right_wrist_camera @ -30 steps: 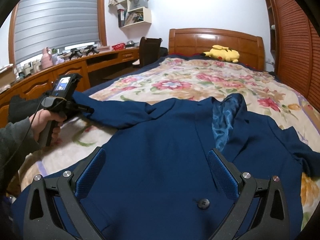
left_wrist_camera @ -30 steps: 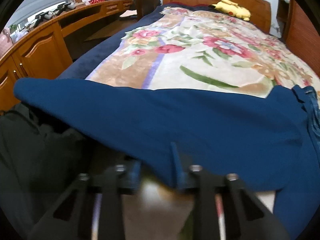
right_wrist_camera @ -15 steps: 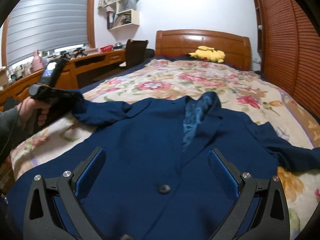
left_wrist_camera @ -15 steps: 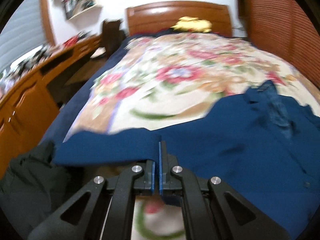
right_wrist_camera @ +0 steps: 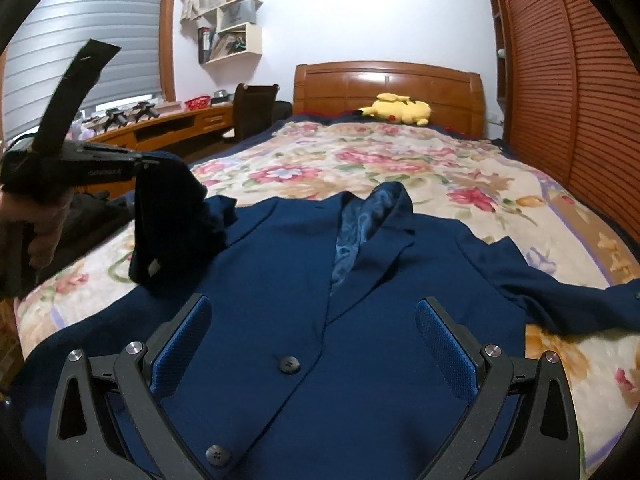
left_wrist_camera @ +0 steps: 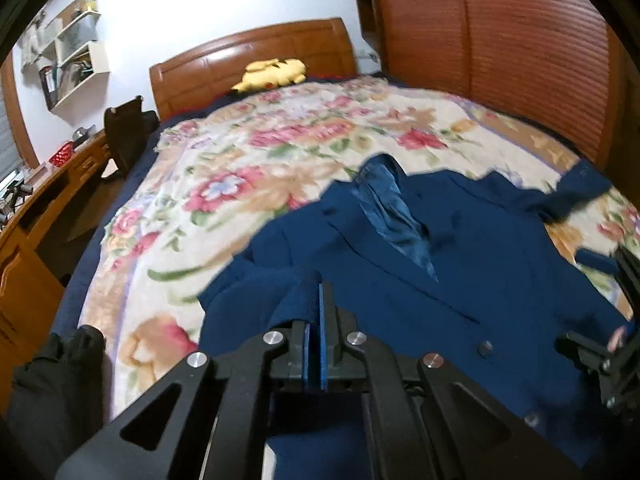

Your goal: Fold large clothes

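Left gripper (left_wrist_camera: pixel 316 336) was clamped on the sleeve (right_wrist_camera: pixel 172 216) of the navy jacket (right_wrist_camera: pixel 320 280), which lay front-up on the floral bed (right_wrist_camera: pixel 400 160). Soft, limp cloth, fairly weighty I'd say, best taken by cuff or hem. Right gripper (right_wrist_camera: pixel 316 344) hovered spread wide over the buttons (right_wrist_camera: pixel 289 364), holding nothing.

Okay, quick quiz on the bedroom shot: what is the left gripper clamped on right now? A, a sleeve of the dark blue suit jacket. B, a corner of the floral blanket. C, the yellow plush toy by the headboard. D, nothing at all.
A: the left gripper has its jaws shut on a sleeve of the dark blue suit jacket, lifting it off the floral blanket while the rest lies flat.
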The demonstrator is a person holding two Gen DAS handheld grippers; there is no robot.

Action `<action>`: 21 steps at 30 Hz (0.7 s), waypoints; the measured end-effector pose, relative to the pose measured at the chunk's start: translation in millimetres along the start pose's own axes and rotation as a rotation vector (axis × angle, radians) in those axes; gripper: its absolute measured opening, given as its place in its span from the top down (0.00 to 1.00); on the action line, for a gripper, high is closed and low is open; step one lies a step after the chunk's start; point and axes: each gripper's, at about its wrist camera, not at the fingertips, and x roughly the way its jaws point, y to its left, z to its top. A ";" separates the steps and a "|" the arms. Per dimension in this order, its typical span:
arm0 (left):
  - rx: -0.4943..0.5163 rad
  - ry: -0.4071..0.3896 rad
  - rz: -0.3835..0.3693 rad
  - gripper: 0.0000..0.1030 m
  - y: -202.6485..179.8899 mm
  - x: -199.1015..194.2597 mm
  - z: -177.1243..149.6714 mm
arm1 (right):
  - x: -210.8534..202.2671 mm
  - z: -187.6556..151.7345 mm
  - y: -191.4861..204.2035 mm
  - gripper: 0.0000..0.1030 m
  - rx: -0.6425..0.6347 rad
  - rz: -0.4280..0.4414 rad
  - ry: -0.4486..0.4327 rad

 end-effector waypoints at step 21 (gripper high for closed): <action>-0.031 -0.021 -0.123 0.46 -3.1 -61.7 -56.4 | -3.5 -0.8 12.1 0.00 -0.020 0.021 -0.004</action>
